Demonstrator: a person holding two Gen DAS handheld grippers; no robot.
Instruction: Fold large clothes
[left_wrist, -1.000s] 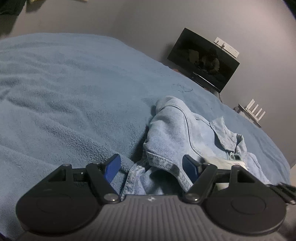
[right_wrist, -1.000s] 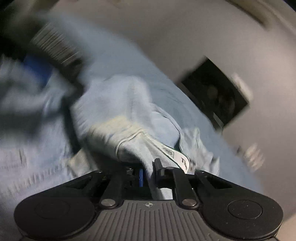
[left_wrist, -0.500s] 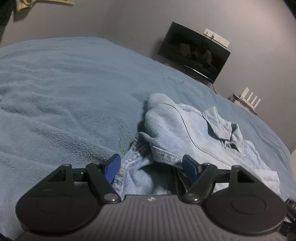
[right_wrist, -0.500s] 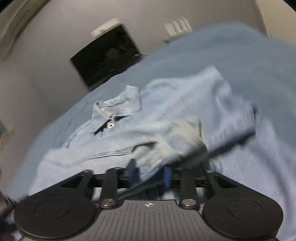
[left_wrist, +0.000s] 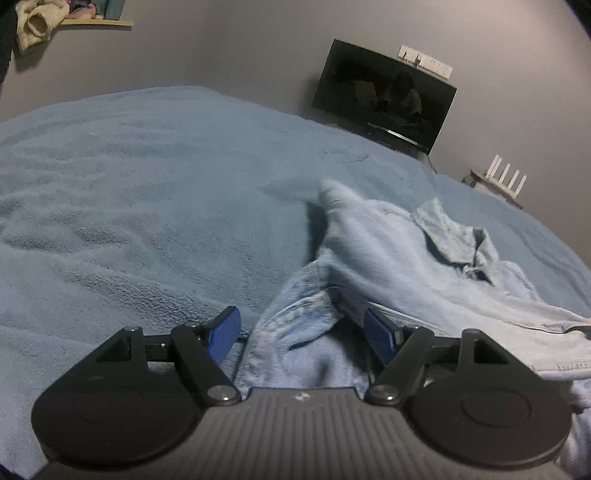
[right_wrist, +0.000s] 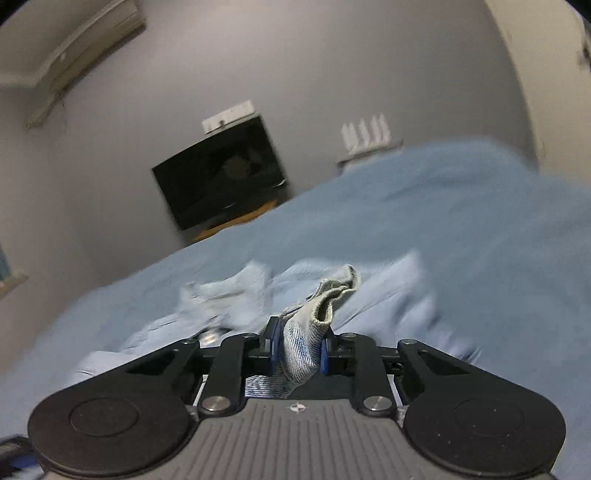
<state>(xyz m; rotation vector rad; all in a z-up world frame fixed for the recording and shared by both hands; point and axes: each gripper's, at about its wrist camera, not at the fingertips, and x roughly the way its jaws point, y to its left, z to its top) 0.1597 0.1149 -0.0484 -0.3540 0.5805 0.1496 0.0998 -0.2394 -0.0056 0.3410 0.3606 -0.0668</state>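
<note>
Re-gripping light-blue denim shirt (left_wrist: 424, 266) on blue fleece blanket (left_wrist: 147, 192), mid-fold.
R tongs (right_wrist: 297, 350) closing on hem bunch; L tongs (left_wrist: 301, 328) wide, cloth between, unpinched. Next: L pinch, then lift both.

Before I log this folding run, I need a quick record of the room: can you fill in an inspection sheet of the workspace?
Surface: wide blue fleece blanket over the bed, rumpled.
Job's things: light blue denim shirt, crumpled on the blanket, collar up.
Clutter: nothing seen on the blanket besides the shirt.
Grippers: left gripper open, a shirt fold between its blue pads; right gripper closing on a bunched shirt edge.
Cables: nothing seen.
Surroundings: grey wall, dark flat television, white router with four antennas, wall air conditioner, a wall shelf with a beige cloth.
</note>
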